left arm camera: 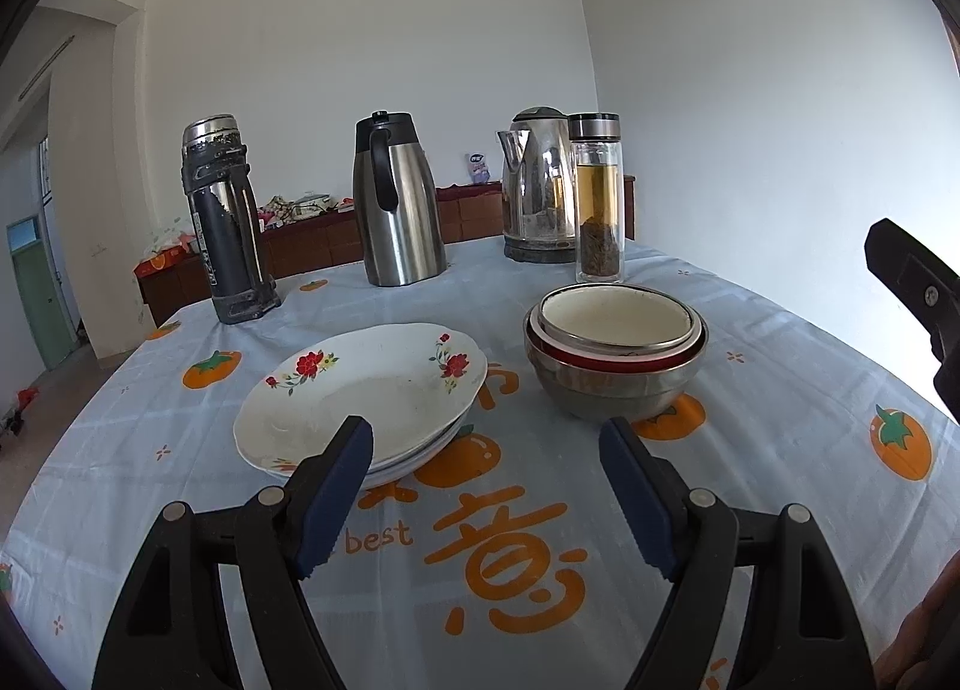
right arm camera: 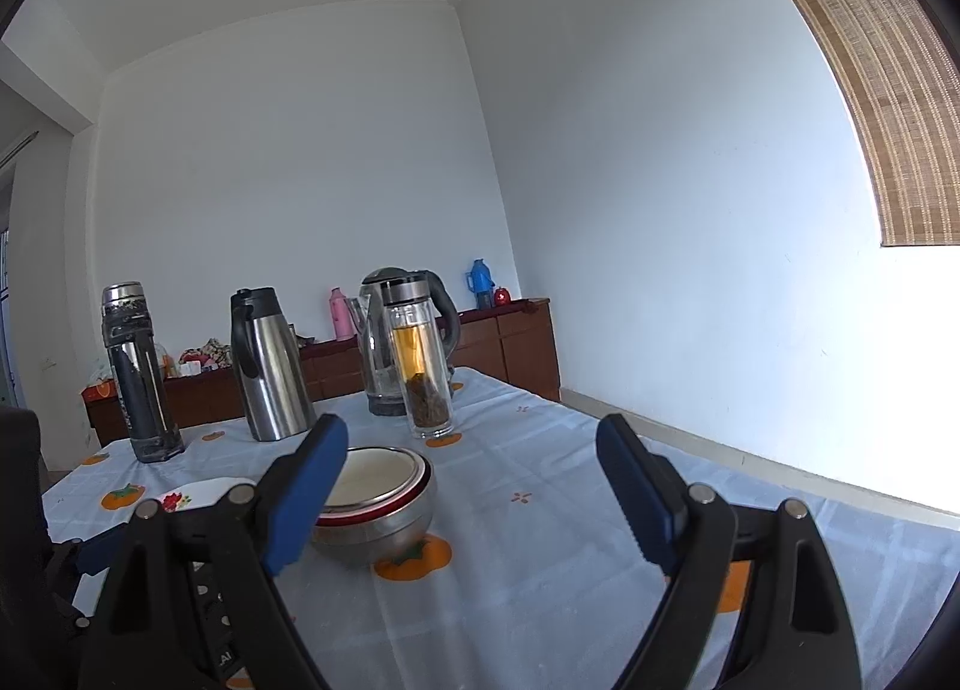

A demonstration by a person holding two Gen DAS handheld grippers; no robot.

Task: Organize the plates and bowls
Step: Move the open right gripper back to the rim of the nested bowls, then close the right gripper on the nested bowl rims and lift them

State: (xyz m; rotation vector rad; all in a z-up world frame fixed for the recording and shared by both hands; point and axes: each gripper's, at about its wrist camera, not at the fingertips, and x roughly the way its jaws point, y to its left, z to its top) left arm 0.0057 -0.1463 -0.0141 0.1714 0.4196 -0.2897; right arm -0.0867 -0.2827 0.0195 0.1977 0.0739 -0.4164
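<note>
Bare tablecloth (left arm camera: 780,390) right of stacked bowls (left arm camera: 615,354), narrow gap to stacked plates (left arm camera: 360,396), flasks and kettle (left arm camera: 537,192) crowding behind.

You're in a home dining room: a desk (left arm camera: 780,390) under a persimmon-print cloth, a kettle (left arm camera: 537,192), thermoses, and a wooden sideboard (right arm camera: 516,342) behind.

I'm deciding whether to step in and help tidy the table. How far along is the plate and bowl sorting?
Mostly done, it seems: the floral plates sit stacked, and the bowls are nested inside the steel one. Nothing is in hand; the left tool and right tool both hang open and empty. No loose dishes are visible, so perhaps only moving the stacks remains.
</note>
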